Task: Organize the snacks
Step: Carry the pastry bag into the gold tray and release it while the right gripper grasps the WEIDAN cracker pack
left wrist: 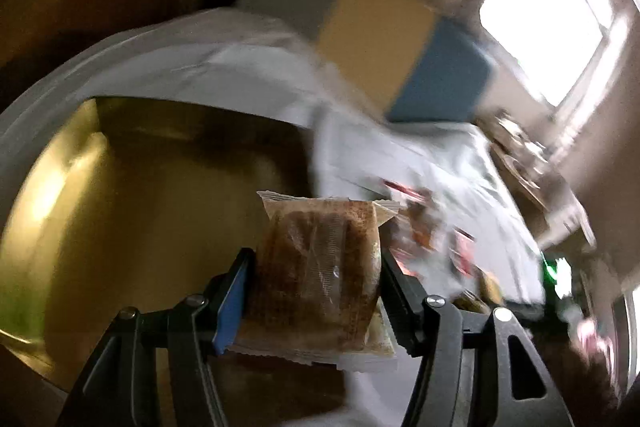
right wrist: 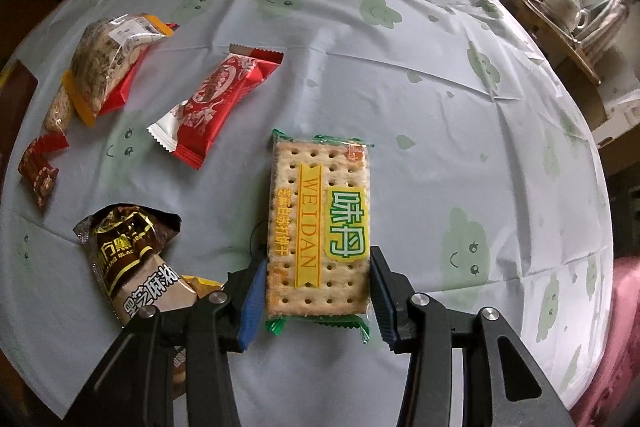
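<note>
Down at the bottom of the right wrist view, the right tool has its two jaws on either long side of a cracker packet, the blue pad pressing at 9 o'clock and the dark one at 3 o'clock, so it grips the packet's near end. The packet lies flat on the pale blue cloth of the bench, its far end reaching toward 12 o'clock. At 9 o'clock of the tool, just beside its left finger, lies a brown snack bag. Farther out at 11 o'clock rests a red wrapper, and beyond it, toward 10 o'clock, a clear bag with orange ends lies across another red packet. A small dark red packet sits near the cloth's edge at 9 o'clock. At 2 o'clock, off the bench, a teapot stands on a side table.

In the blurred left wrist view, the left tool is clamped on a clear packet of brown biscuit, held above a box with a yellowish inside at 10 o'clock. Loose snacks smear at 2 o'clock on the cloth.
</note>
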The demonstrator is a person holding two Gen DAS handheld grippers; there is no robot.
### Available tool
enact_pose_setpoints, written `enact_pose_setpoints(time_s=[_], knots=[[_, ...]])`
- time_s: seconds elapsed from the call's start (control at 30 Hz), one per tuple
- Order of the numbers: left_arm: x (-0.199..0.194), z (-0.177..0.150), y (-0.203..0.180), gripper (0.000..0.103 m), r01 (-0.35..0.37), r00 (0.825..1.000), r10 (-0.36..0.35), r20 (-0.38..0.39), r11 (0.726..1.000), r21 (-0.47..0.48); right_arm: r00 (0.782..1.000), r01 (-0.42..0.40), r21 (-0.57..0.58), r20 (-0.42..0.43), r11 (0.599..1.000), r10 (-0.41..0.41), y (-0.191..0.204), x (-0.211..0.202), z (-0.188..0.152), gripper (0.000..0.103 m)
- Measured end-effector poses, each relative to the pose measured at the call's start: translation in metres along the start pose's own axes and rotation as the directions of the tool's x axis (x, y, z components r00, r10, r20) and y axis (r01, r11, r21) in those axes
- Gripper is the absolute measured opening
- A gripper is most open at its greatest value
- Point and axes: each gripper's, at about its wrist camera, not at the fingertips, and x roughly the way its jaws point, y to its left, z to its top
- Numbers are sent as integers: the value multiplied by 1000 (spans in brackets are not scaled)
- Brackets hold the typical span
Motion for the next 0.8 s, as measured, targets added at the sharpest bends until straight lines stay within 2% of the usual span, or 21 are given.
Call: enact_pose_setpoints(time_s=[0.07, 0.17, 0.3, 0.43, 0.53, 0.57, 0.6, 0.67, 0.8], knots=[[9, 17, 22, 61, -60, 998, 59, -23, 996, -60, 1000, 8, -10, 3, 1000, -8, 3, -1, -1, 47], [27, 37, 39, 61, -93, 994, 87, -59, 990, -102, 1000, 23, -28, 9, 999, -23, 8, -3, -2, 47], [53, 54, 48, 62, -127, 990, 119, -72, 986, -109, 999, 33, -39, 12, 999, -32, 14, -5, -4, 47], [87, 65, 51, 62, -153, 982, 141, -126, 984, -89, 999, 38, -46, 15, 998, -37, 17, -7, -6, 47], [101, 72, 54, 67, -154, 983, 141, -120, 983, -103, 999, 35, -48, 14, 998, -34, 17, -8, -6, 47], [102, 74, 55, 77, -157, 983, 145, -113, 982, -108, 999, 34, -48, 14, 998, -33, 17, -9, -6, 47], [100, 75, 56, 80, -158, 983, 146, -108, 981, -114, 999, 34, -48, 14, 998, -34, 17, -9, -6, 47], [93, 73, 56, 80, -161, 984, 151, -93, 980, -115, 999, 35, -49, 15, 998, -35, 17, -9, -6, 47], [71, 63, 48, 80, -228, 973, 225, -48, 972, -57, 999, 36, -51, 14, 998, -35, 15, -8, -6, 47]])
